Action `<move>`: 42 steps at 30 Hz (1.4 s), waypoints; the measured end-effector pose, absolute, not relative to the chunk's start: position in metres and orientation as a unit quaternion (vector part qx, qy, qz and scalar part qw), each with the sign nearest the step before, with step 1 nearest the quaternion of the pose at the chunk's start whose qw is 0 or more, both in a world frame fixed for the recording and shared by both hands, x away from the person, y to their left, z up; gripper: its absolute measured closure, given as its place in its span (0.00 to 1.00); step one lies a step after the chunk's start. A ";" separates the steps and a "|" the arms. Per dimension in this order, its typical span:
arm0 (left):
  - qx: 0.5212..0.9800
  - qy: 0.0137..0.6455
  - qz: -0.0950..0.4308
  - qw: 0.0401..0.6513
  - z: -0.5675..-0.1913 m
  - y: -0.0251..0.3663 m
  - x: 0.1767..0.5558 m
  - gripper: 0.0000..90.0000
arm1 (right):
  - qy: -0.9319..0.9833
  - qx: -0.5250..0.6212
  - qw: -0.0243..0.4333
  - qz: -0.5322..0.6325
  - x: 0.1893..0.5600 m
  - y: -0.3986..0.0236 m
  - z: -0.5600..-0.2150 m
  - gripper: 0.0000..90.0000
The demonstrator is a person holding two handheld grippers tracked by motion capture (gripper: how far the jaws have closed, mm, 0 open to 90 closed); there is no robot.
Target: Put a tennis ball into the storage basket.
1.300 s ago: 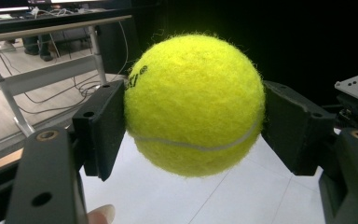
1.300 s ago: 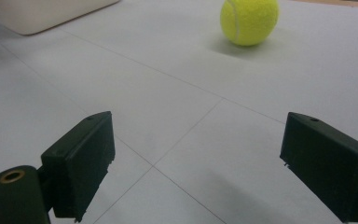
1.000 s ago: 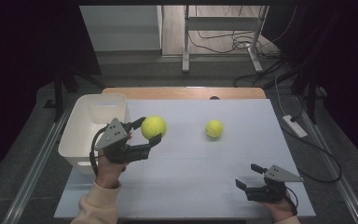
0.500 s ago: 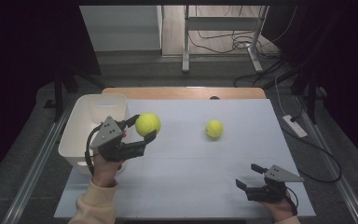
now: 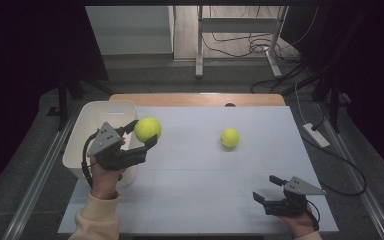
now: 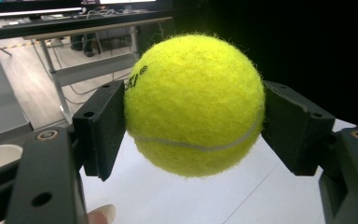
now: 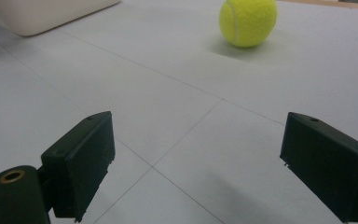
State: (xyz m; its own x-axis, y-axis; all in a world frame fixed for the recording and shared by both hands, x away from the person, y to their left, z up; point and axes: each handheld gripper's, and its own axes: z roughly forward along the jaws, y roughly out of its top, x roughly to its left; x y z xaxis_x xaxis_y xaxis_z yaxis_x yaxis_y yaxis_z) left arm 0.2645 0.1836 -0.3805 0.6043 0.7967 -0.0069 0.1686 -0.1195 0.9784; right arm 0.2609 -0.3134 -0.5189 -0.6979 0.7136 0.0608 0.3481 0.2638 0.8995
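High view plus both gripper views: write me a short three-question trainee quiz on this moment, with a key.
1. True or false: the left gripper is shut on a tennis ball.
2. Where does the other tennis ball lie?
A. in the white bin
B. on the white table, apart from both grippers
C. between the jaws of the right gripper
3. Fill in: the right gripper's jaws stand ____, with nothing between them.

Key
1. True: both pads press the ball's sides, and it is held off the table beside the bin.
2. B
3. open
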 end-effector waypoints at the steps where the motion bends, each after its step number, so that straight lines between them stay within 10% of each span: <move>1: 0.694 0.349 0.279 0.564 -0.380 0.184 0.265 0.30 | 0.773 0.343 0.183 0.501 0.261 -0.313 -0.519 0.11; 42: 0.670 0.441 0.317 0.506 -0.374 0.249 0.286 0.30 | 0.771 0.346 0.183 0.502 0.261 -0.313 -0.518 0.11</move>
State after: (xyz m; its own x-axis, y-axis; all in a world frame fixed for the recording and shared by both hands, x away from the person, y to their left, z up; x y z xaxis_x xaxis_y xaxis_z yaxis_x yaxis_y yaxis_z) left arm 0.2856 0.2493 -0.3740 0.4102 0.9118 -0.0210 0.2710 -0.0999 0.9574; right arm 0.2612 -0.3125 -0.5177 -0.6931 0.7179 0.0653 0.3509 0.2569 0.9005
